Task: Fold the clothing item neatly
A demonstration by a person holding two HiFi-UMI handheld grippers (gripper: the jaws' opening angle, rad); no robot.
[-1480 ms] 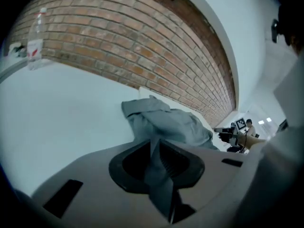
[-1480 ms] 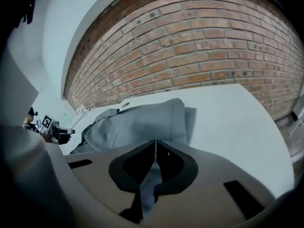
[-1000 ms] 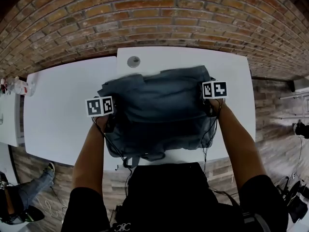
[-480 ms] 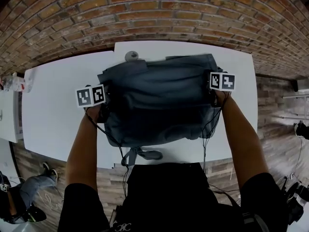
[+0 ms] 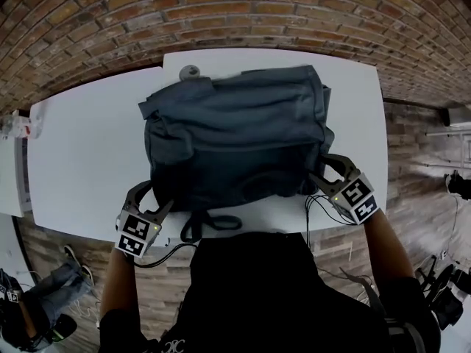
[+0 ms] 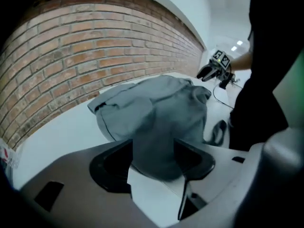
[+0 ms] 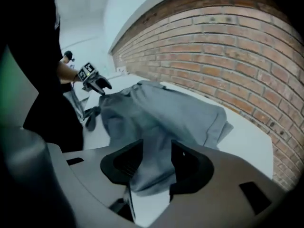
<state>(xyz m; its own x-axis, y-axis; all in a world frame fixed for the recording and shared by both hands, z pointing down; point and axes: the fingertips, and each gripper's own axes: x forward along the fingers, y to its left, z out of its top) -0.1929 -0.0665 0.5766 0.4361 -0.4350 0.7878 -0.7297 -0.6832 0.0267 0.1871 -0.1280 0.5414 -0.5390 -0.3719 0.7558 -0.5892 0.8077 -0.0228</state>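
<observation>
A grey-blue garment [image 5: 235, 138] lies folded in a thick rectangle on the white table [image 5: 88, 153], with a dark drawstring loop [image 5: 210, 223] hanging out at its near edge. My left gripper [image 5: 147, 203] stands at the garment's near left corner. Its jaws have just been opening, and the cloth's corner [image 6: 156, 151] shows between them without being pressed. My right gripper [image 5: 324, 171] stands at the near right corner. Its jaws have likewise just been opening, and a fold of cloth [image 7: 154, 175] lies loose in the gap. Each gripper view also shows the other gripper across the garment.
A small grey round thing [image 5: 190, 71] sits on the table just beyond the garment's far left corner. A brick wall [image 5: 235, 13] runs behind the table. Another white table [image 5: 11, 168] with small items adjoins at the left. The table's near edge is at my body.
Both grippers have come back from the garment's sides to its near corners and have let go of the cloth. The garment now lies flat and farther up the table.
</observation>
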